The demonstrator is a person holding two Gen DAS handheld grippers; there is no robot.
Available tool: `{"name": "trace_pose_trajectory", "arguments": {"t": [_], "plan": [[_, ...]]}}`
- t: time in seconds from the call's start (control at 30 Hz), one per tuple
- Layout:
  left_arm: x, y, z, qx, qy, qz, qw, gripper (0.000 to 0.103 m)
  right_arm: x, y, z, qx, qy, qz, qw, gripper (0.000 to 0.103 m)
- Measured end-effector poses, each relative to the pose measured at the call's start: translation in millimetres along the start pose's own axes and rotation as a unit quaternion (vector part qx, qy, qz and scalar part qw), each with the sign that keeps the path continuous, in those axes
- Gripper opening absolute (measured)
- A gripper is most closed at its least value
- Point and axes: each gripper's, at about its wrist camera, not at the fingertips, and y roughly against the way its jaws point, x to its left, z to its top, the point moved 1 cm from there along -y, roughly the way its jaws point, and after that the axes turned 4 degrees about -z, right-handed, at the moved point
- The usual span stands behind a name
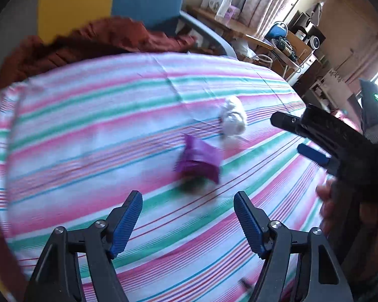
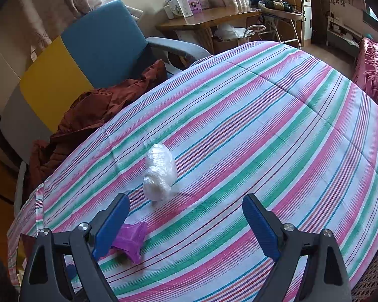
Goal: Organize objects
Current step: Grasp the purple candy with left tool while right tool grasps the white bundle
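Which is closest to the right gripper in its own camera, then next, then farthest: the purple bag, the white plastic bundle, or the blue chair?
From the right gripper:
1. Purple bag, right by its left finger.
2. White plastic bundle, just ahead on the bedspread.
3. Blue chair, past the bed's far-left edge.

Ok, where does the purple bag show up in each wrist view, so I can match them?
Left wrist: purple bag sits near the picture's centre, blurred, just ahead of the open jaws.
Right wrist: purple bag lies low on the left, partly behind the left finger's blue pad.
Shared landmark: the white plastic bundle, lying just beyond the bag on the striped bedsheet in both.
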Motion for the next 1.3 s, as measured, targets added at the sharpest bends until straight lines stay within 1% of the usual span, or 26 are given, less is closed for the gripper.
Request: {"name": "trace_pose_trajectory", "arguments": {"t": [0.1, 0.17, 0.27, 0.37, 0.53, 0.63, 0.7, 0.73, 0.77, 0.8, 0.83, 0.9, 0.97, 1.1, 1.2, 1.3], "plan": [[-8.4, -22.5, 8.8, 0.016, 0.02, -0.018, 0.9995, 0.074, -2.0, -0.3, 1.4, 0.002, -0.006, 0.005, 1.0, 0.093], [-9.0, -31.2, 14.5, 0.018, 0.031, -0.023, 0.9991, 0.075, -5.4, 0.1, 2.8, 0.001, -0.013, 0.005, 1.0, 0.093], [-5.9, -45.0, 26.0, 0.021, 0.049, -0.012, 0.9985, 0.075, -10.2, -0.5, 4.9, 0.002, -0.027, 0.011, 1.0, 0.093], [-3.6, -55.5, 36.9, 0.024, 0.06, -0.009, 0.9979, 0.075, -12.3, -3.2, 5.2, 0.009, -0.034, 0.014, 0.999, 0.093], [-1.8, -70.4, 50.5, 0.023, 0.051, 0.015, 0.9984, 0.075, -11.4, -6.1, 5.1, 0.013, -0.032, 0.014, 0.999, 0.093], [-7.8, -75.6, 50.2, 0.021, 0.017, 0.032, 0.9991, 0.076, -12.4, -8.0, 5.2, 0.015, -0.031, 0.012, 0.999, 0.093], [-13.5, -78.4, 46.7, 0.022, -0.019, 0.045, 0.9986, 0.073, -12.6, -10.4, 5.5, 0.018, -0.031, 0.007, 0.999, 0.093], [-15.5, -79.1, 44.5, 0.02, -0.036, 0.055, 0.9976, 0.067, -12.5, -11.4, 5.2, 0.02, -0.03, 0.006, 0.999, 0.093], [-16.9, -78.7, 41.8, 0.016, -0.056, 0.073, 0.9956, 0.047, -12.4, -12.1, 5.1, 0.021, -0.028, 0.005, 0.999, 0.093], [-16.4, -76.9, 38.2, 0.008, -0.077, 0.092, 0.9928, 0.037, -11.9, -12.4, 5.0, 0.021, -0.025, 0.003, 0.999, 0.093], [-11.8, -72.9, 35.6, 0.003, -0.081, 0.09, 0.9926, 0.036, -10.9, -12.3, 4.8, 0.02, -0.021, 0.002, 1.0, 0.093], [2.4, -63.3, 29.0, -0.003, -0.065, 0.069, 0.9955, 0.036, -6.6, -12.2, 4.0, 0.019, -0.009, -0.001, 1.0, 0.093], [11.2, -53.7, 18.1, -0.008, -0.063, 0.071, 0.9954, 0.036, -1.2, -13.1, 2.5, 0.019, 0.006, -0.008, 1.0, 0.091], [24.2, -29.6, -17.0, -0.017, -0.08, 0.079, 0.9935, 0.036, 5.9, -18.3, -1.5, 0.03, 0.024, -0.012, 0.999, 0.087], [29.5, -13.2, -39.0, -0.026, -0.082, 0.075, 0.9935, 0.036, 11.3, -22.2, -1.8, 0.049, 0.024, 0.005, 0.998, 0.086], [35.8, -7.7, -45.9, -0.03, -0.079, 0.069, 0.9941, 0.036, 29.2, -31.1, 6.0, 0.066, 0.053, 0.007, 0.996, 0.085]]}}
